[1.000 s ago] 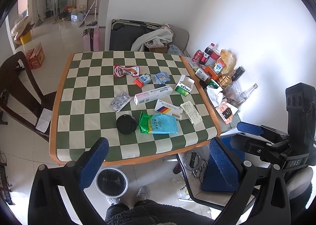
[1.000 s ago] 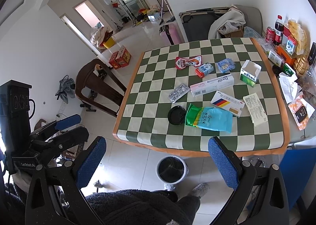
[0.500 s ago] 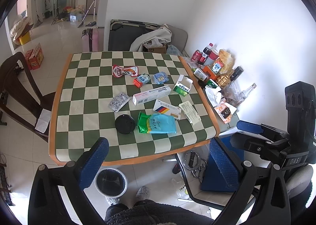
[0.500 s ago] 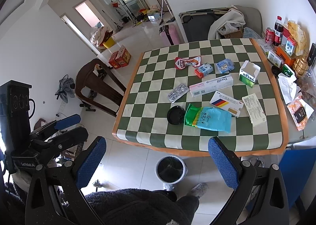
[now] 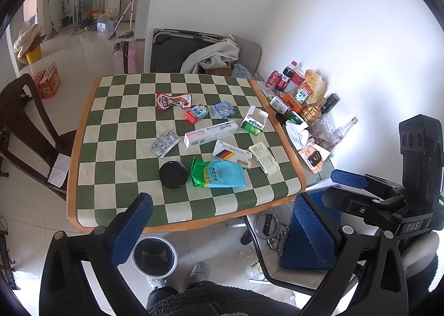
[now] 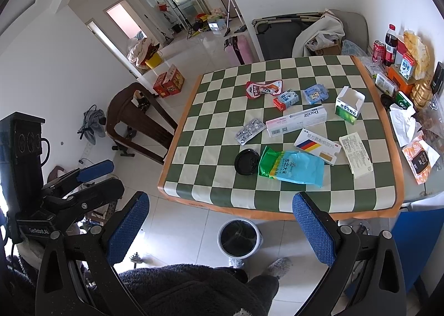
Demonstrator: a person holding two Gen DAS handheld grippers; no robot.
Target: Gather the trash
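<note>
Left wrist view looks down on a green-and-white checkered table (image 5: 116, 149) with litter strewn over the middle of the frame. The left gripper (image 5: 222, 221) sits at the bottom edge, its blue-padded fingers (image 5: 133, 227) spread wide with nothing between them, held back from the near edge of the table. A black round lid (image 5: 173, 174) lies just beside a blue and green rice bag (image 5: 219, 174), close to touching it. Above them, towards the frame's centre, lie a blister pack (image 5: 164, 143), a long white toothpaste box (image 5: 211, 134) and a flat medicine box with coloured stripes (image 5: 232, 153). An opened green carton (image 5: 255, 121) stands right of the toothpaste box, and a red snack pouch (image 5: 173, 101) lies higher up.

On the floor at lower centre, below the table edge, stands a small waste bin (image 5: 154, 256) with a dark liner.

Right wrist view shows the right gripper (image 6: 220, 227), likewise splayed apart and empty, low in the frame above the same bin (image 6: 240, 238). A dark wooden chair (image 6: 138, 121) stands at the left of the table.
</note>
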